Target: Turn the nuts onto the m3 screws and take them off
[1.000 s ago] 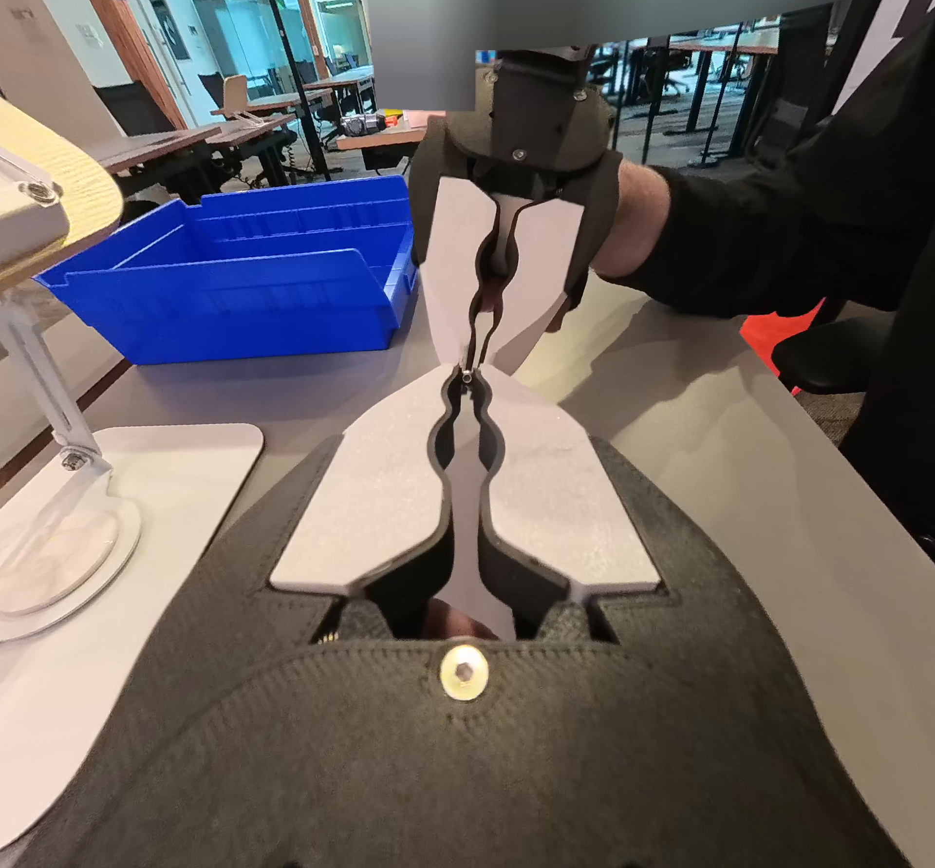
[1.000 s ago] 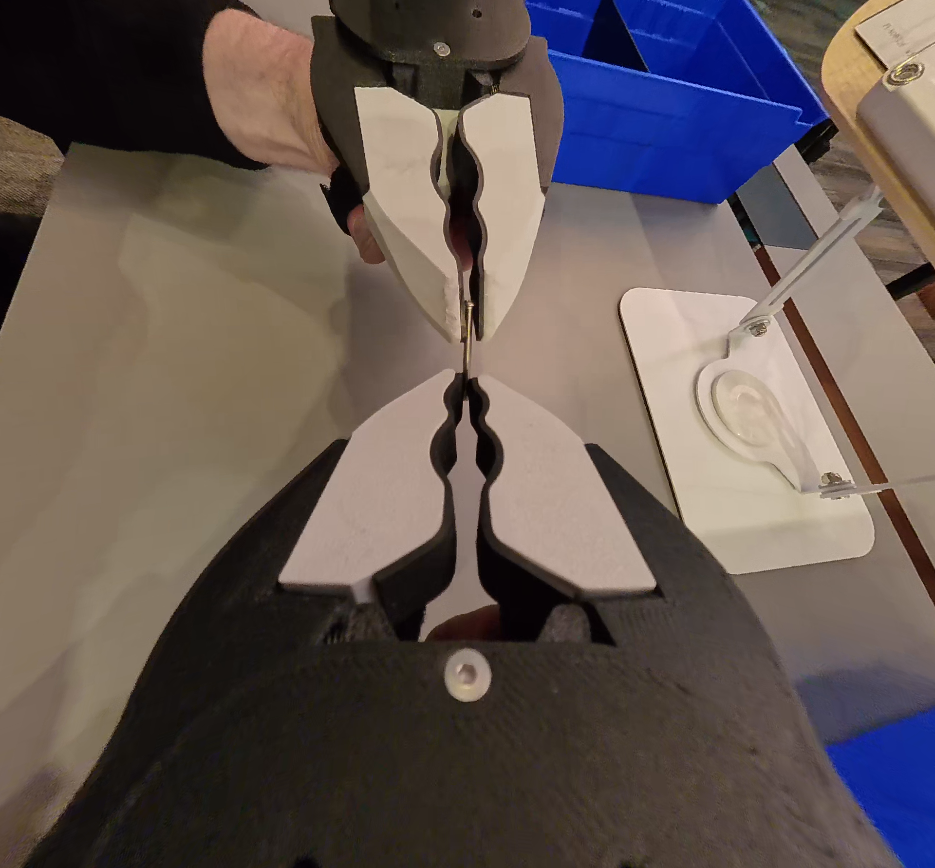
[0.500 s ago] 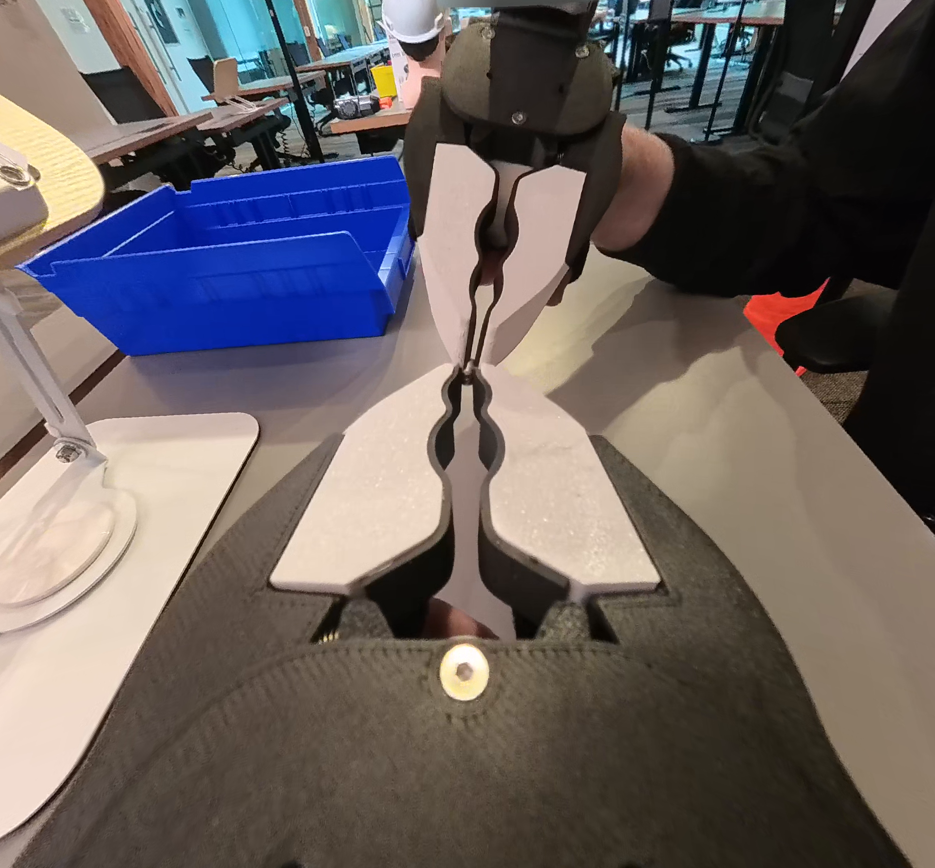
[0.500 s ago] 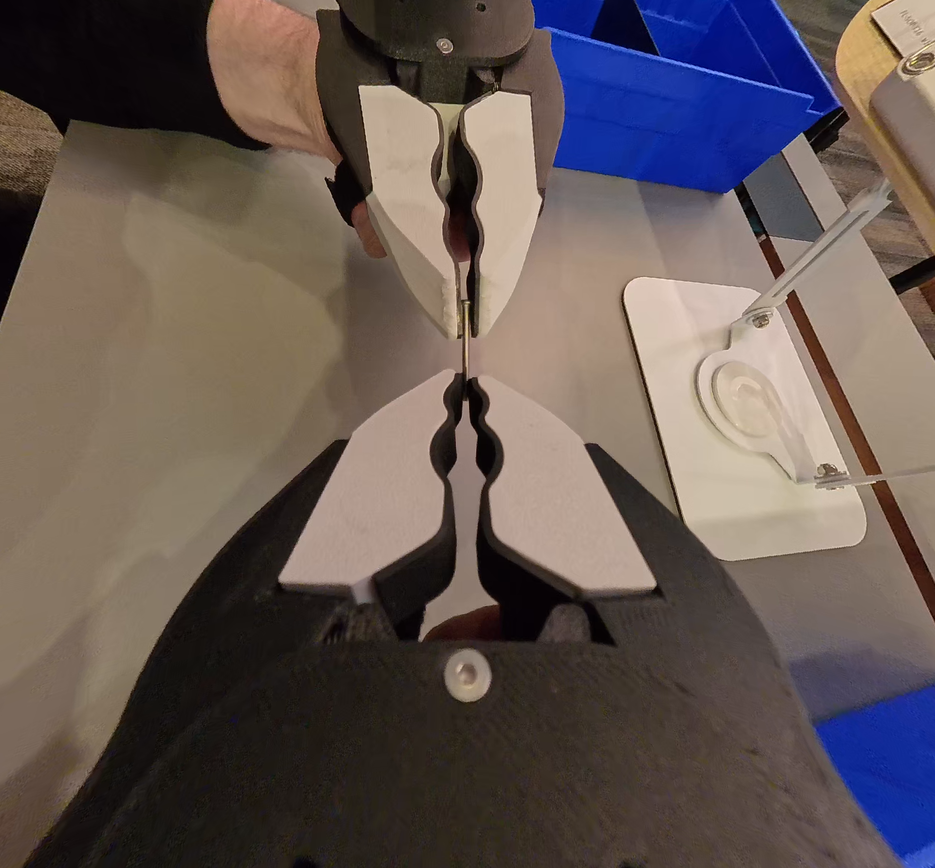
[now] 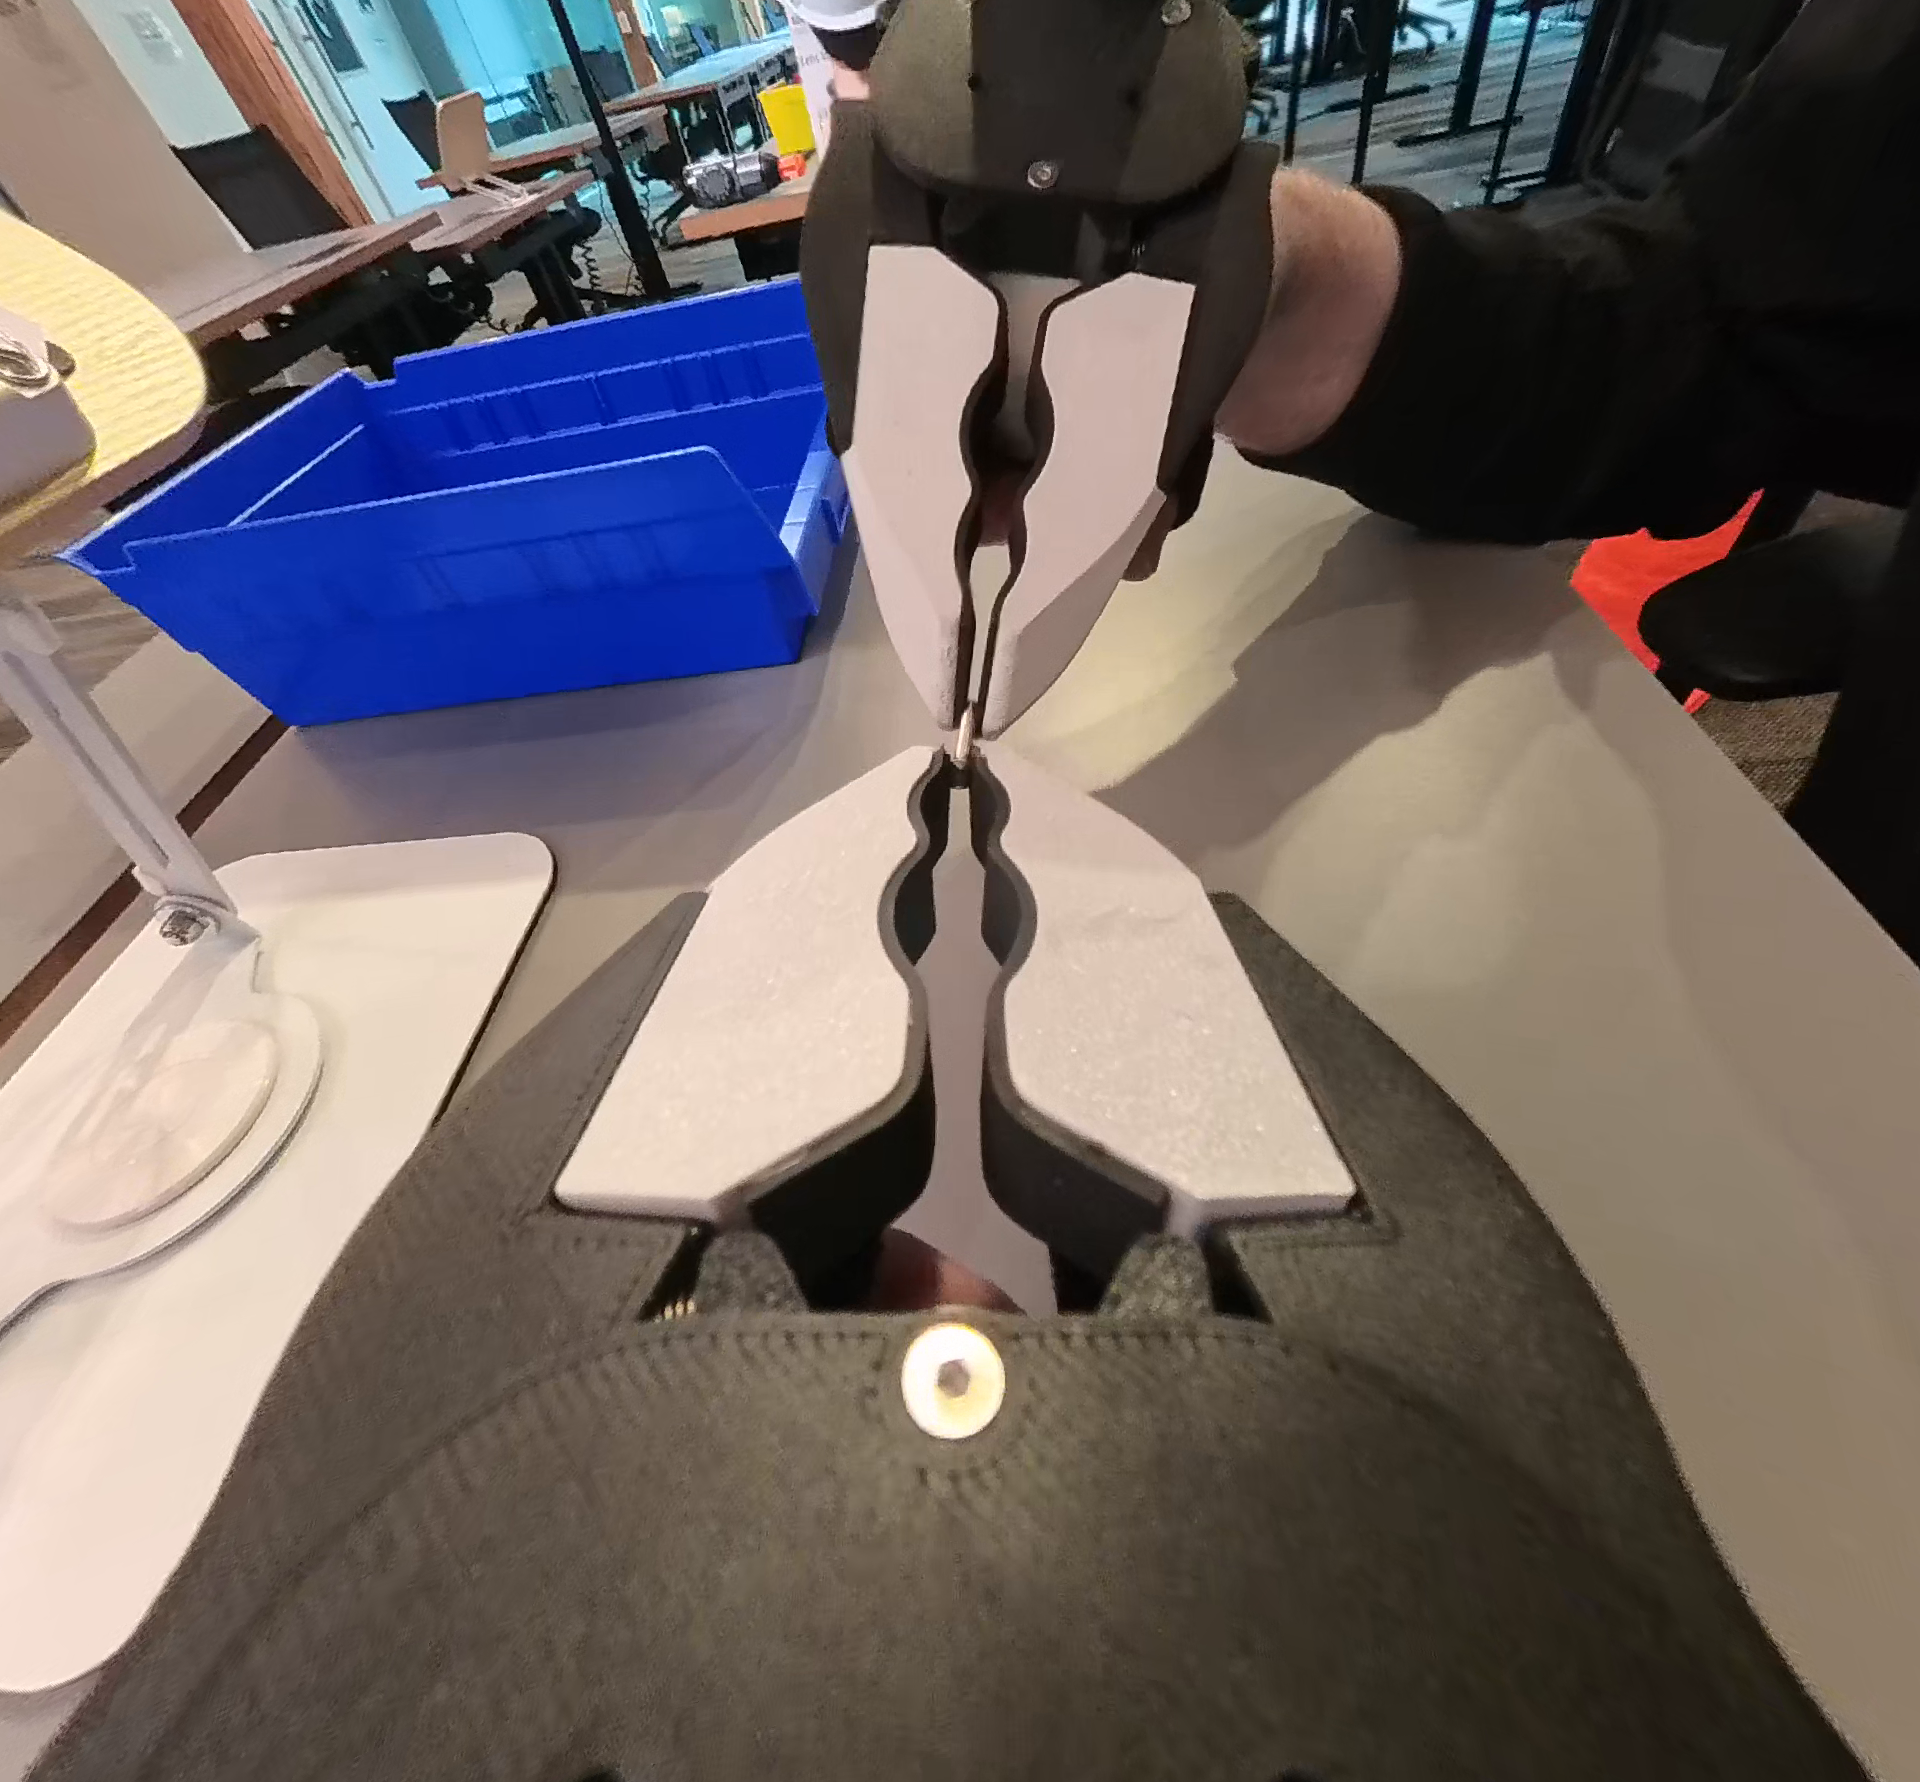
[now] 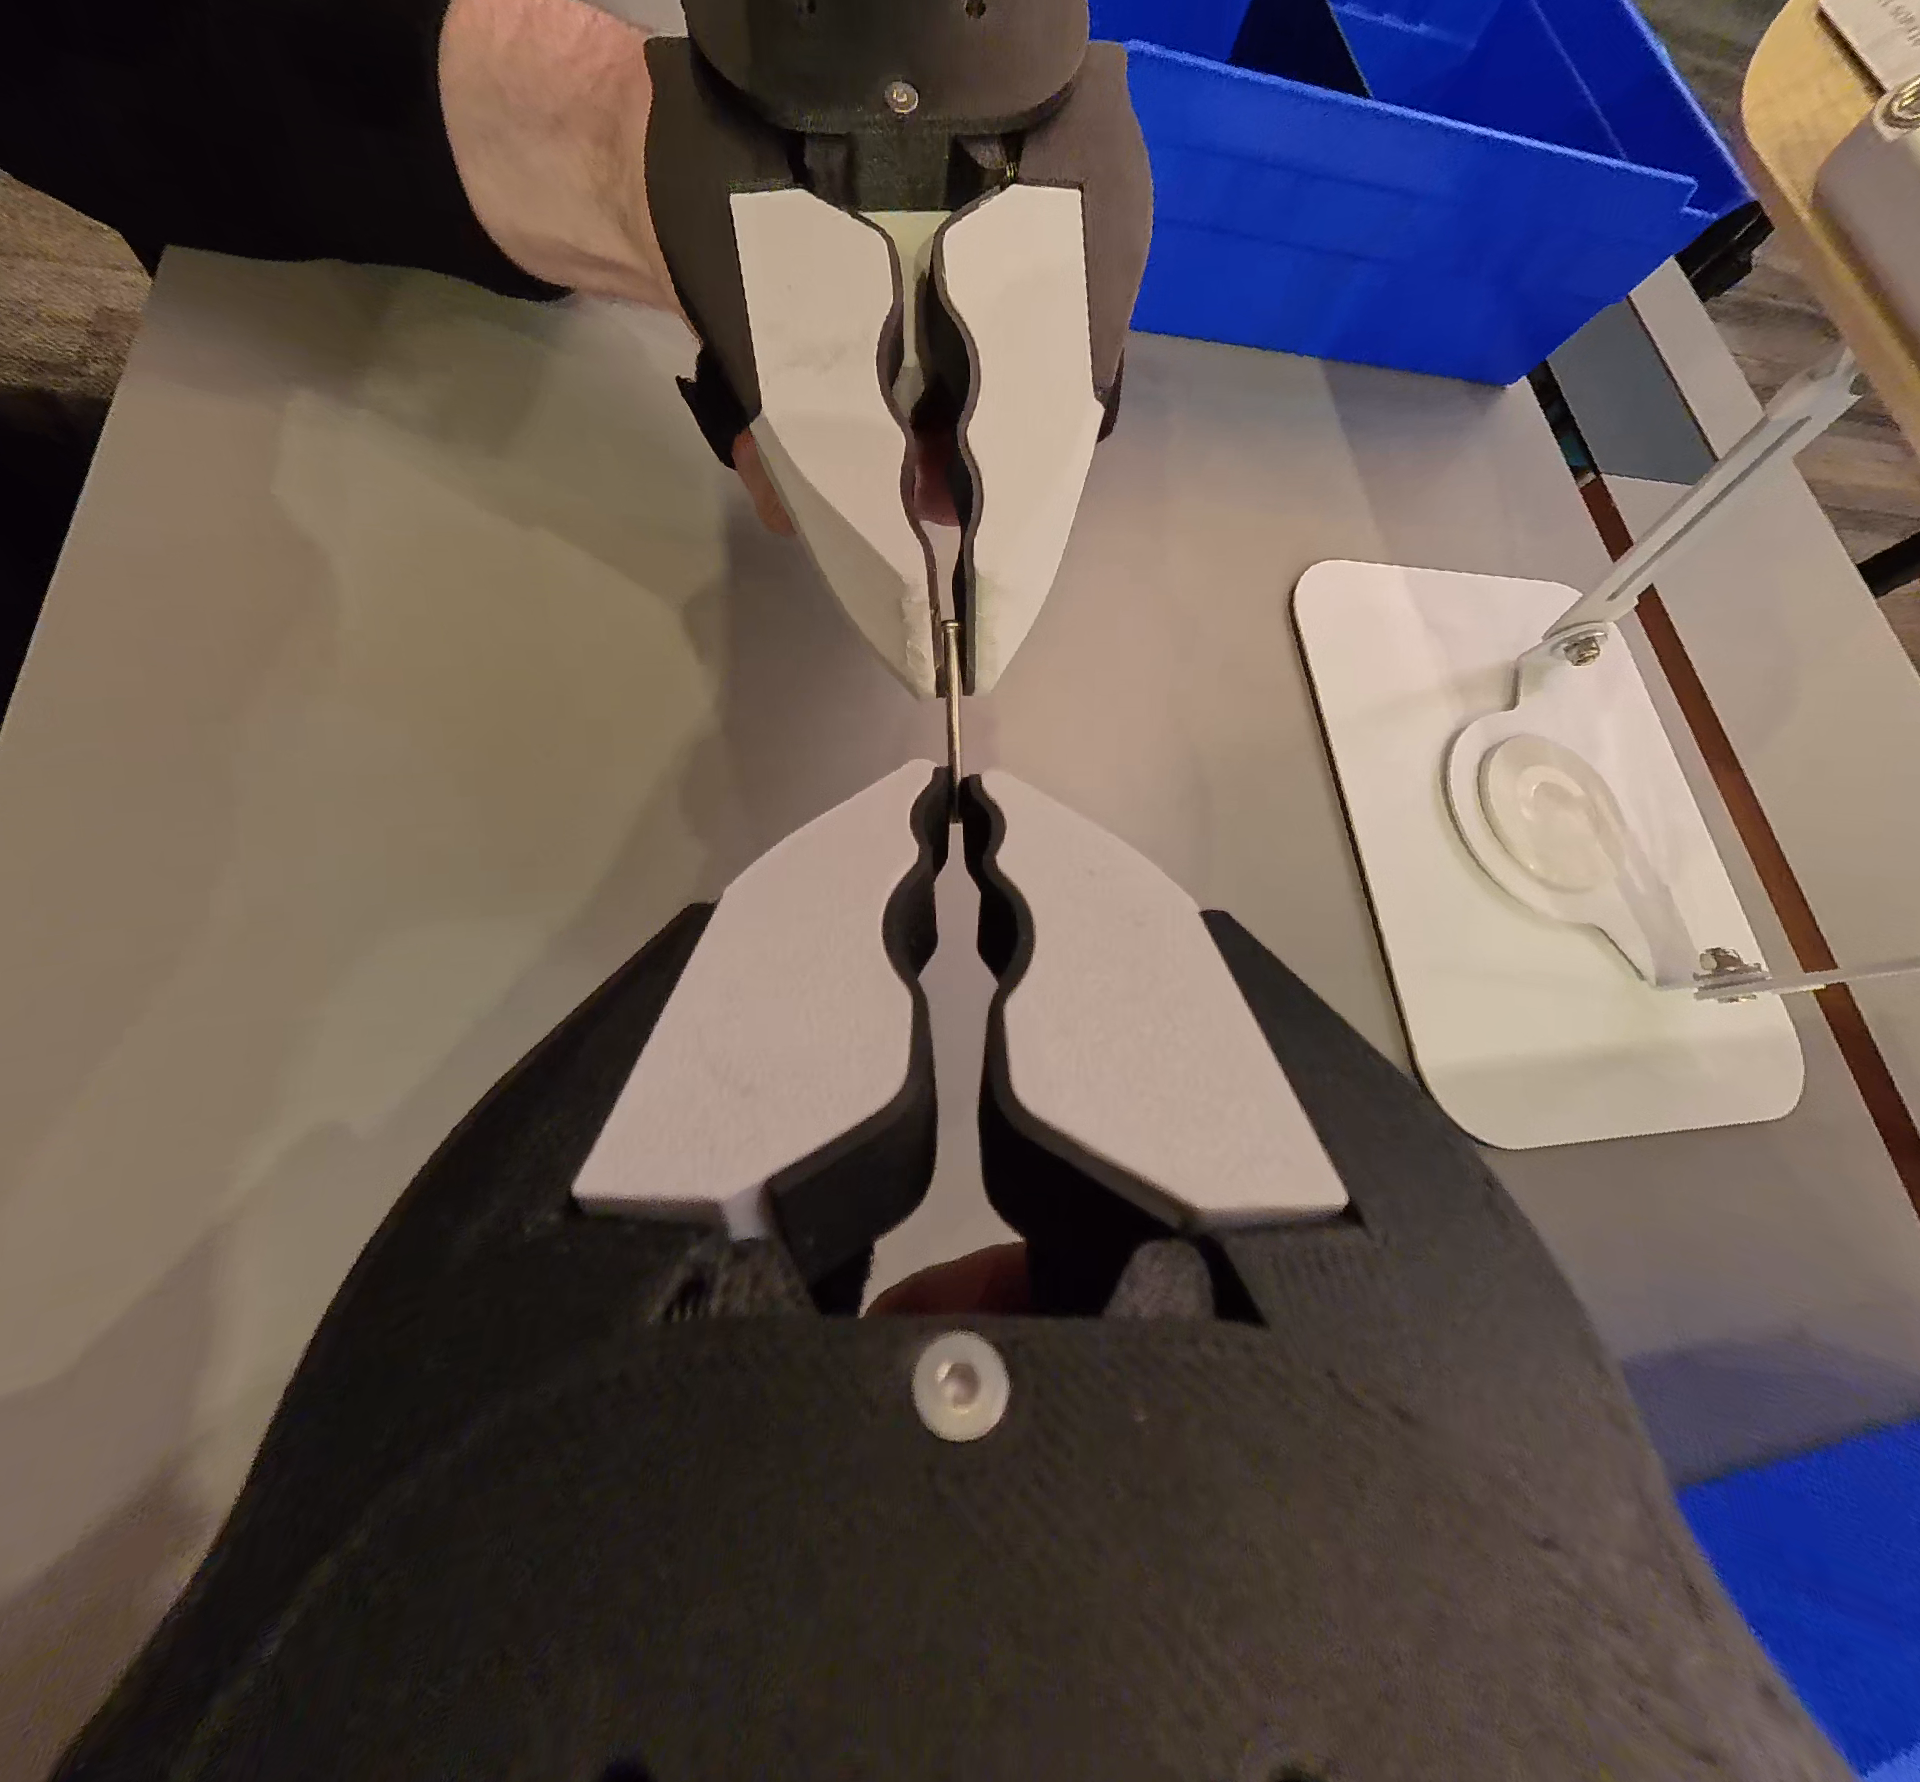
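My two grippers meet tip to tip above the grey table (image 5: 1351, 901). In the right wrist view a thin silver m3 screw (image 6: 951, 735) runs between them. Its far end sits between the fingers of my left gripper (image 6: 951, 688), which is shut on it. Its near end goes into the tips of my right gripper (image 6: 951, 782), also shut. In the left wrist view my left gripper (image 5: 958, 768) faces the right gripper (image 5: 971, 719), and a small silver piece, the nut (image 5: 965, 737), shows at the right gripper's tips. The thread inside the tips is hidden.
A blue bin (image 5: 468, 569) stands at the back of the table and also shows in the right wrist view (image 6: 1351, 205). A white stand base (image 5: 364, 953) with a clear lens lies at the side (image 6: 1538, 901). A second blue surface (image 6: 1818, 1576) sits near the corner. The grippers are tip to tip, or close to it.
Both grippers stay shut and tip to tip on the screw. The left wrist view has tilted up slightly. No turn of the nut can be made out.
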`<state>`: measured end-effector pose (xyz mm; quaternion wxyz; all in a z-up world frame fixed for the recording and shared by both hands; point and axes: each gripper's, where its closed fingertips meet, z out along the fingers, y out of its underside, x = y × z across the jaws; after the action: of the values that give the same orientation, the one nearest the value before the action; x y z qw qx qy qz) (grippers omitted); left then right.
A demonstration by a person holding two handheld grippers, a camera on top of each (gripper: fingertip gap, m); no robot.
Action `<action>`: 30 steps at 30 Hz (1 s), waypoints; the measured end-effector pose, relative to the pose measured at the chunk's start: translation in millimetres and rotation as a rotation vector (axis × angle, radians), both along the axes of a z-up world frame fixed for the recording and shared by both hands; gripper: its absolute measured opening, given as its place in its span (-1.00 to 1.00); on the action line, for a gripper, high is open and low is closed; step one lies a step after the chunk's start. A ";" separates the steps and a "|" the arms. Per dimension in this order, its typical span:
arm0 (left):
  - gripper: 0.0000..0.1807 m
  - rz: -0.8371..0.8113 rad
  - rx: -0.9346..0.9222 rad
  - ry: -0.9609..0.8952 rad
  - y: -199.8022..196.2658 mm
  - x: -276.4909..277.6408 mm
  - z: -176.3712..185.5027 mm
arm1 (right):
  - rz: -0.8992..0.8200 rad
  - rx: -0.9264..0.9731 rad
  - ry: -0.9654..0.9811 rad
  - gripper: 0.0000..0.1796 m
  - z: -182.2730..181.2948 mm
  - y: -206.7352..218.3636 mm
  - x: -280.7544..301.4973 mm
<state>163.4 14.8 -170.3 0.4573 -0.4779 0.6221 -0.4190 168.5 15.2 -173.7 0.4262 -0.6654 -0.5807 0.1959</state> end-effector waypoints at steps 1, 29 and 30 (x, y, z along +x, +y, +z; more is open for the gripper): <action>-0.97 -0.002 -0.002 -0.001 -0.2 -0.1 -0.1 | 0.001 -0.003 0.002 -0.98 -0.2 -0.2 -0.3; -0.97 0.119 -0.081 -0.130 19.1 -44.6 15.4 | 0.116 -0.236 -0.120 -0.73 -73.8 -18.4 -4.4; -0.97 0.124 -0.082 -0.133 19.5 -47.2 15.5 | 0.123 -0.248 -0.131 -0.74 -78.6 -19.6 -6.4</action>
<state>116.2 34.3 -154.8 0.5027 -0.5049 0.5420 -0.4456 162.1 -4.4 -252.3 0.2892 -0.6875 -0.6182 0.2481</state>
